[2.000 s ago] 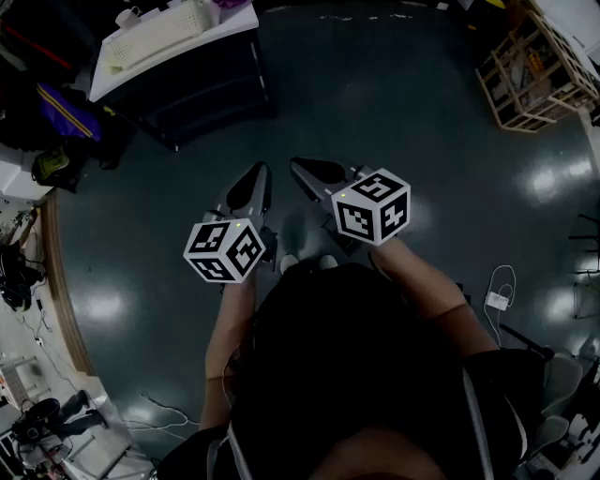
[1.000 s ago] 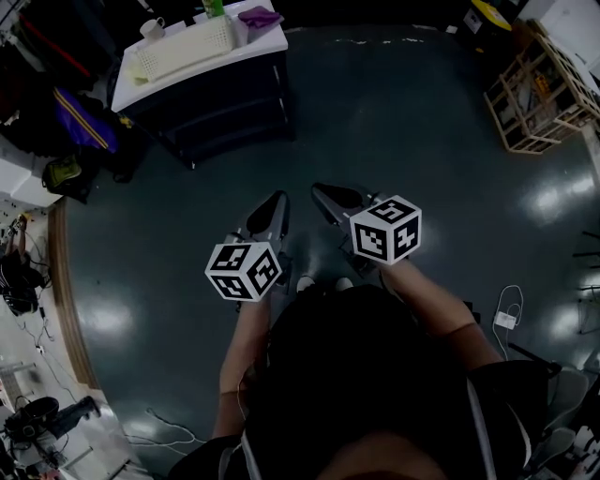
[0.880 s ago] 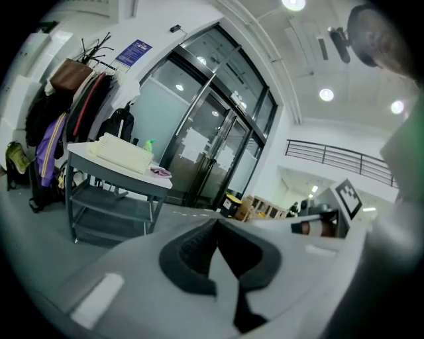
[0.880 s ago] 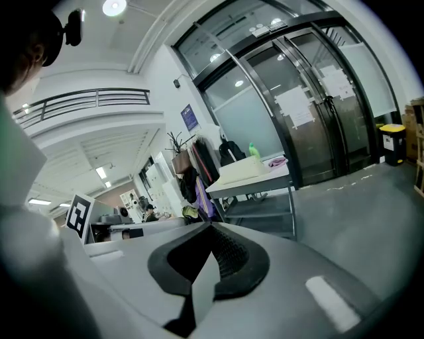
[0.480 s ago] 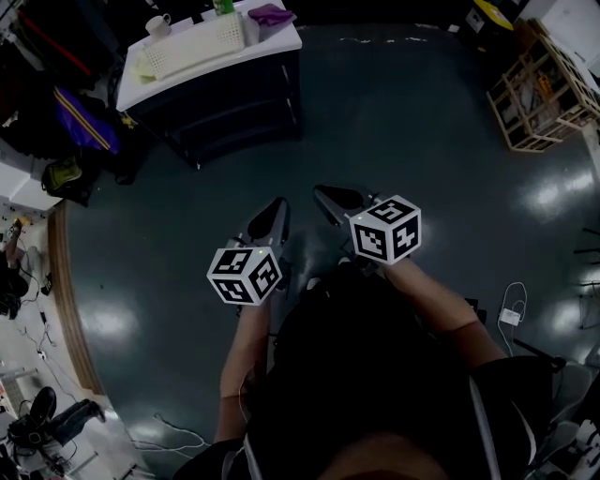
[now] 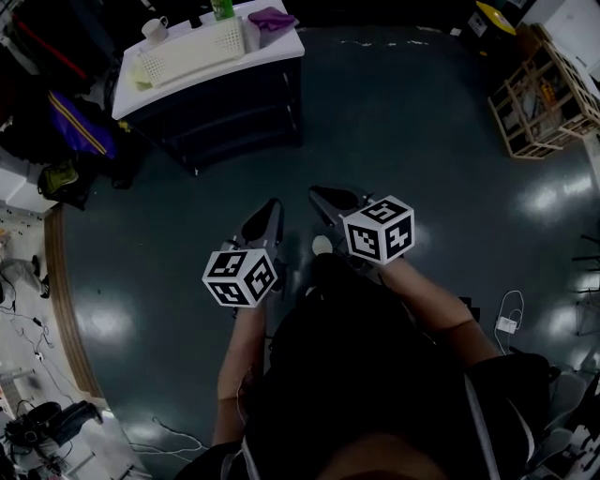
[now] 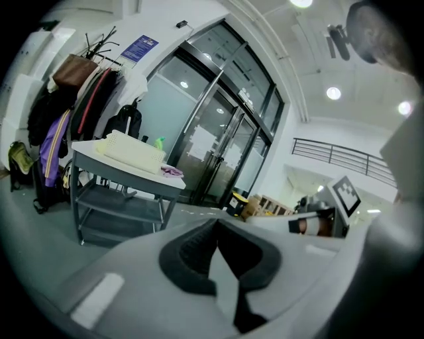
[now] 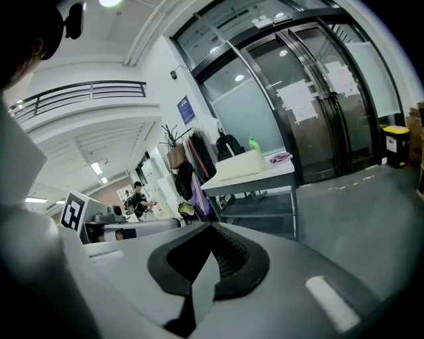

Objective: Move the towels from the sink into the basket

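While each is closed on nothing, left gripper (image 6: 273, 207), right gripper (image 6: 319, 195), one table (image 6: 211, 77), one basket (image 6: 192, 52), one towel (image 6: 270, 17)

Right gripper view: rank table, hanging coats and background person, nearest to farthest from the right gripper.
1. Table, ahead, right of centre.
2. Hanging coats, behind the table's left end.
3. Person, far off at the left, deep in the background.

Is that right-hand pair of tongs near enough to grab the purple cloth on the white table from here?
Probably not yet. The right tongs are shut, and a stretch of dark floor separates them from the crumpled purple cloth on the white-topped table. Nothing blocks the way; the person must step closer.
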`<state>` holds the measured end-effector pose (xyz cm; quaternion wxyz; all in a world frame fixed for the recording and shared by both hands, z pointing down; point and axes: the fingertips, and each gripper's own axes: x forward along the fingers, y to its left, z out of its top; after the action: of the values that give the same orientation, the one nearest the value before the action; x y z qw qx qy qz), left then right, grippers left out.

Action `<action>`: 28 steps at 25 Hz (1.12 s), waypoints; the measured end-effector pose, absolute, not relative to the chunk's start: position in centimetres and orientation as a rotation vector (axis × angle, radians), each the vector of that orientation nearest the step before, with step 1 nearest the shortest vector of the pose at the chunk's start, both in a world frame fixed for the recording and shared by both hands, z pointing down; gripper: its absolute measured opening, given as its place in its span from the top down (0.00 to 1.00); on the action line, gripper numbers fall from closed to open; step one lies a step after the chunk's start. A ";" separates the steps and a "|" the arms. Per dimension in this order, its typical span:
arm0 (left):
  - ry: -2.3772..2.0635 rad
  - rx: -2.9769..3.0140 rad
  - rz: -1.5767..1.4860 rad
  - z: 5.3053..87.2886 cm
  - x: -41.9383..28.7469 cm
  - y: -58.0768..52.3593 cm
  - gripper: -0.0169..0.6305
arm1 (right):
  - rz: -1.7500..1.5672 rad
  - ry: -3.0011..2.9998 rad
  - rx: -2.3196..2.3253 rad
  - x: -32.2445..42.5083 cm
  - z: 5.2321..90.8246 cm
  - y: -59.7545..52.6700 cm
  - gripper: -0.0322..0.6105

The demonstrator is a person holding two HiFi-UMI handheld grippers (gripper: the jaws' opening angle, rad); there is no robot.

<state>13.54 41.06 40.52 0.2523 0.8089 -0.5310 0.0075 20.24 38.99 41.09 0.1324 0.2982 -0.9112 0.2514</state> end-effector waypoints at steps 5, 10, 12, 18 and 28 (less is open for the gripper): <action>-1.473 2.185 0.014 40.3 13.2 37.0 0.96 | 0.727 -2.651 0.832 19.6 41.3 35.1 0.95; -1.506 2.176 0.021 39.9 12.7 32.6 0.96 | 0.729 -2.654 0.800 19.0 41.4 30.3 0.95; -1.522 2.171 0.023 39.8 12.4 31.1 0.96 | 0.722 -2.659 0.784 18.6 41.4 28.8 0.95; -1.551 2.160 0.019 39.6 11.7 26.3 0.96 | 0.708 -2.669 0.766 18.1 41.1 23.6 0.95; -1.555 2.161 0.023 39.7 12.9 20.2 0.96 | 0.710 -2.660 0.738 18.5 41.8 18.2 0.95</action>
<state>12.85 20.22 39.66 0.2374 0.7885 -0.5673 0.0085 18.49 18.19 41.84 0.1452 0.2562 -0.9233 0.2464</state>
